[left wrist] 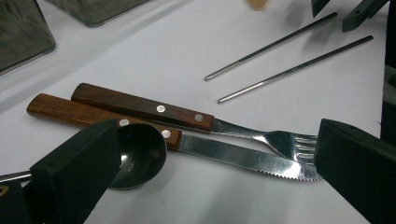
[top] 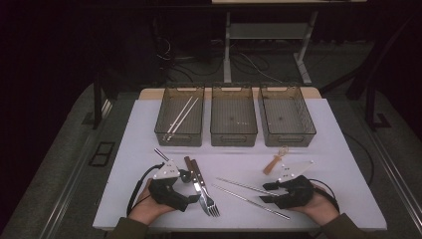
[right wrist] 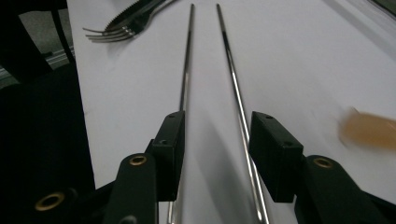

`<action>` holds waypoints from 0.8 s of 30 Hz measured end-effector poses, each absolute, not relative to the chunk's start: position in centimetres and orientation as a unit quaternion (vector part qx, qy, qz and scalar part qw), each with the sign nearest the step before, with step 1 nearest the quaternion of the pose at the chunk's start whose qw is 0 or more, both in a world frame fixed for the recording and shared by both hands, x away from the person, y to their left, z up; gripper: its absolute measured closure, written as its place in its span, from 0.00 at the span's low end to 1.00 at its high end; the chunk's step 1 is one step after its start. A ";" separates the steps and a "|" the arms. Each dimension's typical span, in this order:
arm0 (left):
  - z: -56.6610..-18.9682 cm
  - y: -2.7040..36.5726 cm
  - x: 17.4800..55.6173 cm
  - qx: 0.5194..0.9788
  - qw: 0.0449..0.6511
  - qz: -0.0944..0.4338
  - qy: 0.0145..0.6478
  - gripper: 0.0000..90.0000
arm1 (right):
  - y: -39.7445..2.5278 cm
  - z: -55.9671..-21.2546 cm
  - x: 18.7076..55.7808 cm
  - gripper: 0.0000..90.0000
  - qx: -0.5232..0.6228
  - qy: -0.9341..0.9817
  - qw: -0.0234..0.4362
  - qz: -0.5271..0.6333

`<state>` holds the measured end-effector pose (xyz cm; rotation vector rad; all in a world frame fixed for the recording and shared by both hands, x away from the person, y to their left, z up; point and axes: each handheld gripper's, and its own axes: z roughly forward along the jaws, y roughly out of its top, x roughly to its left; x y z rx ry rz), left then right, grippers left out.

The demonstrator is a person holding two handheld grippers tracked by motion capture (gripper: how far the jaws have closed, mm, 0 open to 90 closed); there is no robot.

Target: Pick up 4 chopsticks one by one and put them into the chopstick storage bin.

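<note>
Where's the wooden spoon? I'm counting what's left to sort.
In the high view the wooden spoon lies right of centre, just before the right bin, beyond the right gripper.

Cutlery and metal chopsticks on the white desk

A wood-handled fork and serrated knife lie flat, side by side, touching; a dark spoon rests against the knife. Two steel chopsticks lie near them, almost parallel.

My left gripper had its near jaw covering the spoon handle and part of the bowl; far jaw hid the knife tip and fork tines. Chopsticks ran out of frame beyond it. Between my right gripper jaws the same chopsticks were cut off at both edges. Tan object right of it was too blurred to identify.
</note>
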<state>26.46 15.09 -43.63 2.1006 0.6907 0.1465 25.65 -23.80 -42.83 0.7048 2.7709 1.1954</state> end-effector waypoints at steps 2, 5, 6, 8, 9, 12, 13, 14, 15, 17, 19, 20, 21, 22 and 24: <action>-43.6 15.0 26.4 0.848 0.446 0.059 0.279 0.00 | -24.7 -42.8 25.5 0.62 0.235 0.893 0.028 0.382; -43.6 15.0 26.5 0.848 0.447 0.058 0.279 0.00 | -25.9 -43.0 25.7 0.63 0.241 0.895 0.037 0.373; -43.6 15.0 26.5 0.848 0.447 0.058 0.279 0.00 | -26.2 -43.0 25.9 0.64 0.244 0.895 0.039 0.372; -43.6 15.0 26.4 0.848 0.447 0.058 0.278 0.00 | -26.5 -43.3 26.4 0.67 0.246 0.893 0.035 0.375; -43.6 15.0 26.5 0.849 0.447 0.058 0.277 0.00 | -26.5 -43.4 26.6 0.68 0.246 0.893 0.031 0.375; -43.6 15.0 26.5 0.849 0.447 0.058 0.277 0.00 | -26.2 -43.7 26.8 0.72 0.236 0.900 0.027 0.366; -43.6 15.0 26.5 0.849 0.447 0.058 0.277 0.00 | -26.0 -43.8 26.8 0.74 0.232 0.902 0.029 0.363; -43.7 15.0 26.5 0.849 0.447 0.058 0.277 0.00 | -25.9 -43.9 26.8 0.76 0.230 0.904 0.030 0.360; -43.7 15.0 26.5 0.849 0.446 0.058 0.276 0.00 | -25.7 -44.0 26.8 0.77 0.228 0.905 0.033 0.356; -43.7 15.0 26.4 0.849 0.447 0.058 0.276 0.00 | -25.6 -44.1 27.0 0.81 0.226 0.907 0.033 0.355; -43.7 14.9 26.4 0.849 0.447 0.058 0.276 0.00 | -25.4 -44.2 27.1 0.84 0.223 0.907 0.029 0.355; -43.7 14.9 26.5 0.849 0.447 0.059 0.276 0.00 | -25.3 -44.2 27.1 0.84 0.221 0.908 0.027 0.354; -43.7 14.9 26.5 0.849 0.447 0.059 0.277 0.00 | -25.2 -44.3 27.1 0.86 0.220 0.909 0.025 0.353; -43.7 14.9 26.5 0.849 0.447 0.059 0.277 0.00 | -25.1 -44.4 27.2 0.88 0.215 0.912 0.023 0.349; -43.7 14.9 26.5 0.849 0.446 0.058 0.277 0.00 | -24.9 -44.6 27.0 0.91 0.213 0.913 0.027 0.347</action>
